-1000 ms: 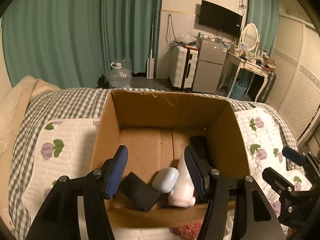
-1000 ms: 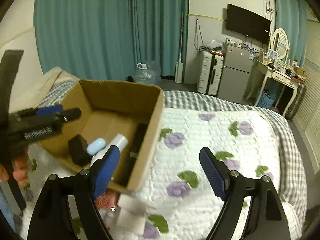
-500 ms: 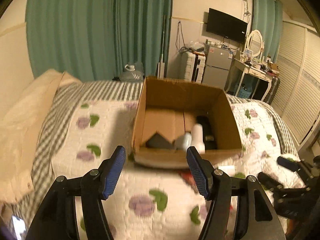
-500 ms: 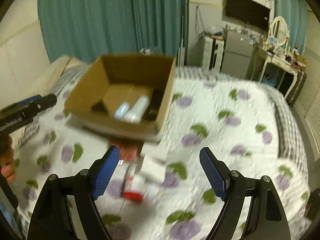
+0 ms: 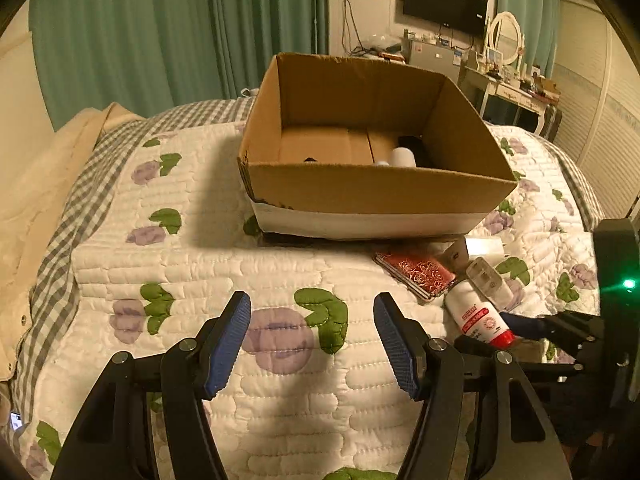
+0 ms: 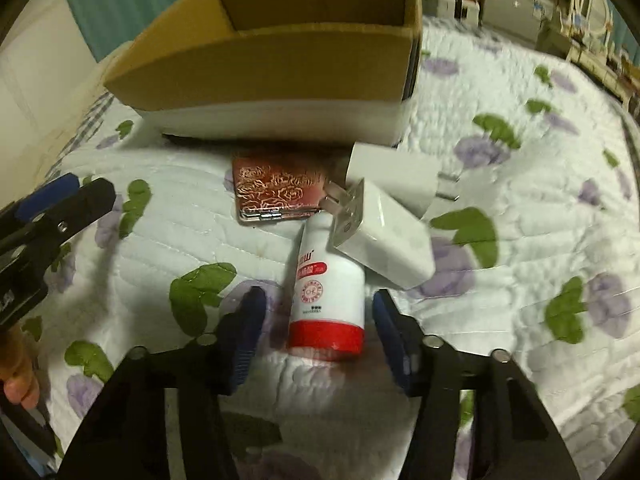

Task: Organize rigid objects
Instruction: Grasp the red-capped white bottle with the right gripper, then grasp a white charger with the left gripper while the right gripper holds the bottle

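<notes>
The right gripper (image 6: 316, 328), jaws spread, straddled the red-capped white bottle (image 6: 326, 296) lying lengthwise between them, cap nearest, while the left gripper (image 5: 312, 344) hung spread, empty, farther off.

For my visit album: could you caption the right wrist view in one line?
Open right gripper straddles a lying white bottle with red cap, beside a white charger and red case before the cardboard box.

Both wrist views facing cardboard box (image 5: 376, 188), right nearer.
</notes>
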Tool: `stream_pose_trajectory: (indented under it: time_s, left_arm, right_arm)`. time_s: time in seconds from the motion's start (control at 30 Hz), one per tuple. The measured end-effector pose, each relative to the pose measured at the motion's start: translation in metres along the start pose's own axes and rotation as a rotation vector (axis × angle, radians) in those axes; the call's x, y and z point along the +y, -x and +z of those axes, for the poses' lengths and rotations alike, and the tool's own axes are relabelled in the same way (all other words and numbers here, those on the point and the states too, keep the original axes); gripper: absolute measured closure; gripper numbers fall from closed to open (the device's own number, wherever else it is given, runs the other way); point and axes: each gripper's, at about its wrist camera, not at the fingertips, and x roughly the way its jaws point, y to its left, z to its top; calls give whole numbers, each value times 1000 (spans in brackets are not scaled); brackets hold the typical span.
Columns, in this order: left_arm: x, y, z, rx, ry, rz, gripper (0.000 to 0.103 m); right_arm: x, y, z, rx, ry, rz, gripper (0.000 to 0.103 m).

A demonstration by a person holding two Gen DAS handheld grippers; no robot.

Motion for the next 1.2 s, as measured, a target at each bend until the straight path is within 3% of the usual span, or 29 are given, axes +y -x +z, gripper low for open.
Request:
stream_pose_trajectory:
  time_s: [0.07, 0.2, 0.47, 0.73, 0.9, 1.2]
  left_arm:
    - [0, -3, -1, 7, -2, 0, 36]
    - [0, -6, -2, 19, -6, 2, 36]
    - [-1, 1, 2, 9, -7, 20, 36]
    - [-41, 8, 6, 22, -47, -53, 36]
    - [-81, -10, 1, 59, -99, -130, 36]
    - [-133, -60, -9, 186, -157, -205, 36]
  right_arm:
    - [-1, -5, 1, 8, -3, -5, 65]
    - [-1, 5, -3, -12, 4, 3, 66]
    - [7, 76, -13, -129, 89, 6, 67]
    - [-66, 105, 5, -232, -66, -155, 67]
    - [-101, 101, 6, -240, -179, -103, 67]
    - [-117, 76, 10, -228, -226, -39, 67]
